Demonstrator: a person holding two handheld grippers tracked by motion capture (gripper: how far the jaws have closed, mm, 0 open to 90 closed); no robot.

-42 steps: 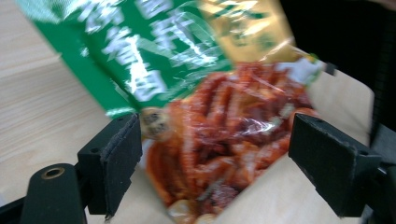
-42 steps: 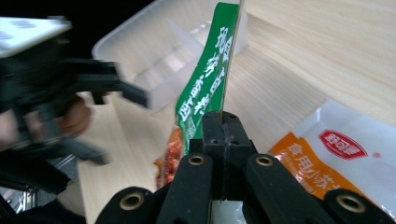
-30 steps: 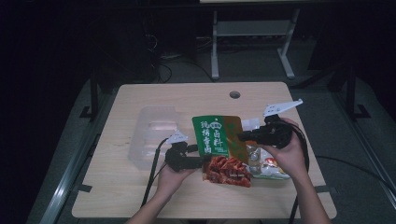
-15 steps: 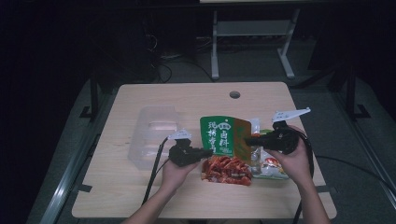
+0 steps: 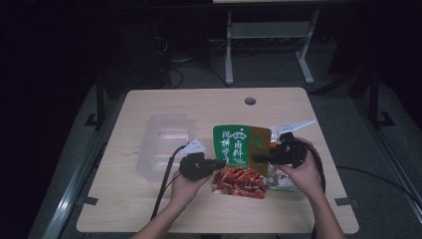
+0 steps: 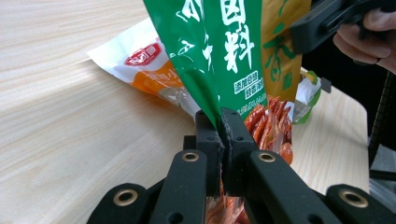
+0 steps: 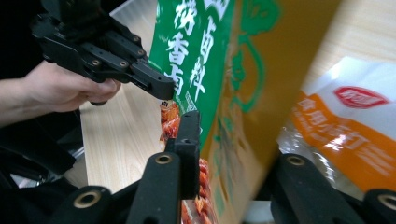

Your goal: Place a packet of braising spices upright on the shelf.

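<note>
1. The green-and-orange printed foil pouch has a glossy, smooth film skin that catches light; its lower part shows a shiny red food picture.
2. The white-and-orange plastic snack packet lying on the table looks slick, with a clear, crinkled edge.
3. The pale wooden table top is matt, with a fine straight grain and a smooth laminate look.
4. The black plastic left gripper has matt, slightly rough jaw faces and brass-coloured metal rivets.
5. The black plastic right gripper looks the same: dull arms, shiny metal rivets.
6. The clear plastic tray is translucent and faintly glossy.
</note>
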